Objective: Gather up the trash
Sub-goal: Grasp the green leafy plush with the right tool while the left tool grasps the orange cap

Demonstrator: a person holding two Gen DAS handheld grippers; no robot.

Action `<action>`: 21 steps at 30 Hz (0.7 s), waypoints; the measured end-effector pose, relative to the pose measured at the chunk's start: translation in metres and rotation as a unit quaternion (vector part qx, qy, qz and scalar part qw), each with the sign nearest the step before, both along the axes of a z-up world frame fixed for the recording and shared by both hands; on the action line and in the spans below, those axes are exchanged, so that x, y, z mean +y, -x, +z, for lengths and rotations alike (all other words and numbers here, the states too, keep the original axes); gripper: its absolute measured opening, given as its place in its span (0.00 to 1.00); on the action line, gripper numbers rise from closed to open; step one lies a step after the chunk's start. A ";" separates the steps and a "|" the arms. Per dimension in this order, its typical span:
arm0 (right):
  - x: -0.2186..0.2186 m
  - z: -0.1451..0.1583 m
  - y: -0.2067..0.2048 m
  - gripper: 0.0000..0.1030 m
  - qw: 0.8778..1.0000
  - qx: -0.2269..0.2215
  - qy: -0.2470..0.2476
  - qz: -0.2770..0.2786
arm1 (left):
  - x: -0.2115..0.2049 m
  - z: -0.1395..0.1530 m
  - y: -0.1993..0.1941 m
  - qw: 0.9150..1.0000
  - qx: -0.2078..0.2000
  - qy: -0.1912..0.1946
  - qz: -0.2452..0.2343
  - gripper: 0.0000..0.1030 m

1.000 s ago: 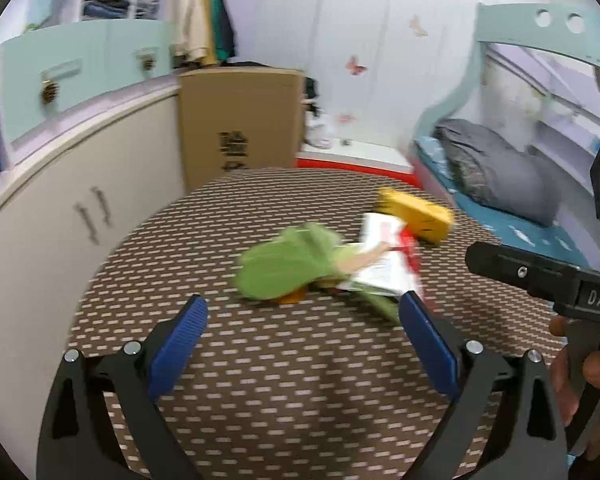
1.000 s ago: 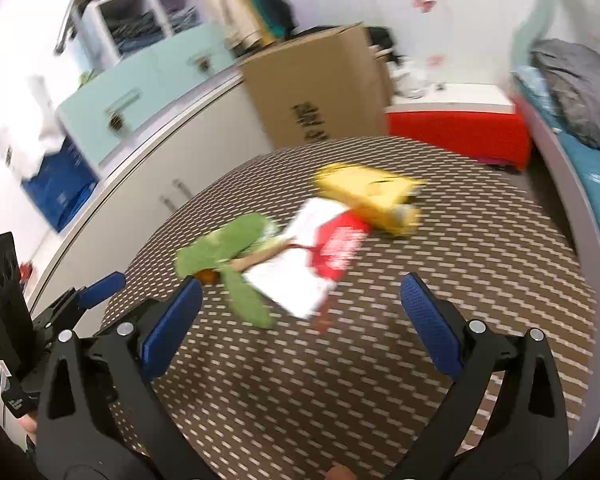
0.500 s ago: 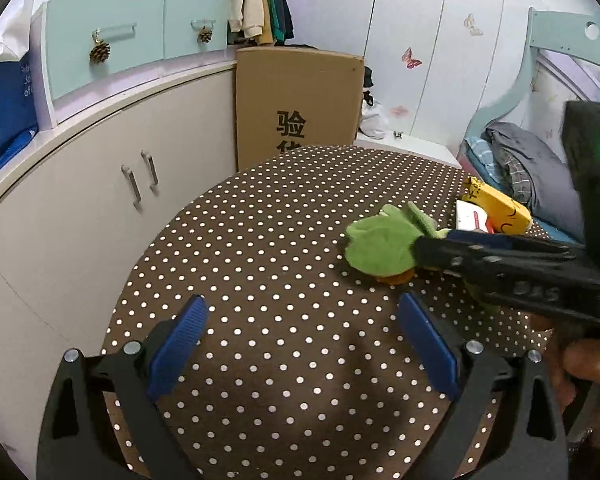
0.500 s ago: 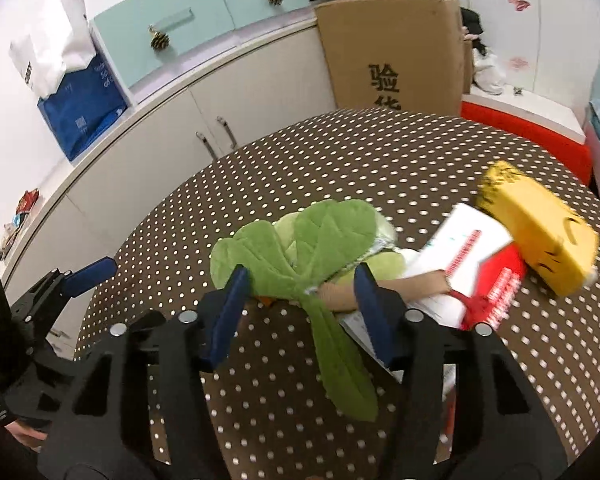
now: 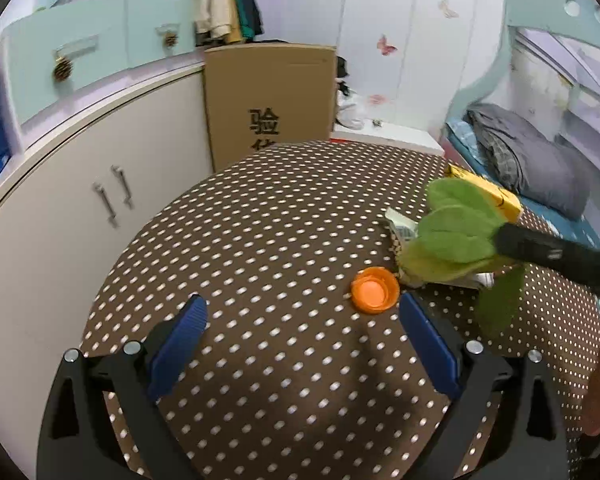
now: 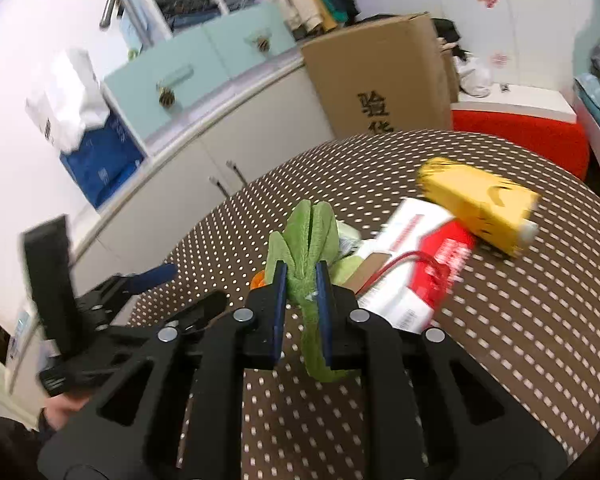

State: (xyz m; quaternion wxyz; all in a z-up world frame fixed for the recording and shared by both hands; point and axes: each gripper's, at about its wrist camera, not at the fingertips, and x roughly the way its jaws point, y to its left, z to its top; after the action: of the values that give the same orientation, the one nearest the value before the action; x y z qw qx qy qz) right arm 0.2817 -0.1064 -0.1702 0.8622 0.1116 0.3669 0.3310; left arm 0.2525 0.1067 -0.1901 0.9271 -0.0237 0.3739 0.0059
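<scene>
Right hand-held gripper (image 6: pixel 301 280): clamped on green plush leafy toy (image 6: pixel 310 236), lifting it clear of litter
Left hand-held gripper (image 5: pixel 302 314): apart, empty; poised near orange plastic cap (image 5: pixel 374 290) on brown dotted bench (image 5: pixel 260 240)

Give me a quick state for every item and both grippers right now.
Right gripper: shut on the green leafy toy.
Green leafy toy: pinched at its stem, lifted.
Left gripper: open, holding nothing.
Orange cap: lying on the table, open side up.
Yellow carton: lying on its side.
Red-and-white packet: flat on the table.
Cardboard box: closed, upright.
</scene>
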 end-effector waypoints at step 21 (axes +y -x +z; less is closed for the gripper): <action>-0.091 0.013 0.042 0.14 0.996 0.001 -0.035 -0.083 | -0.028 -0.018 -0.024 0.993 0.064 0.021 -0.098 0.28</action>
State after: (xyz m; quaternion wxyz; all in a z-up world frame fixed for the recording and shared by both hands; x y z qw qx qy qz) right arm 0.2401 -0.1969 -0.1569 0.8821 0.1720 0.3453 0.2703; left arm 0.2762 0.0792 -0.2081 0.8968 -0.0059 0.4330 -0.0910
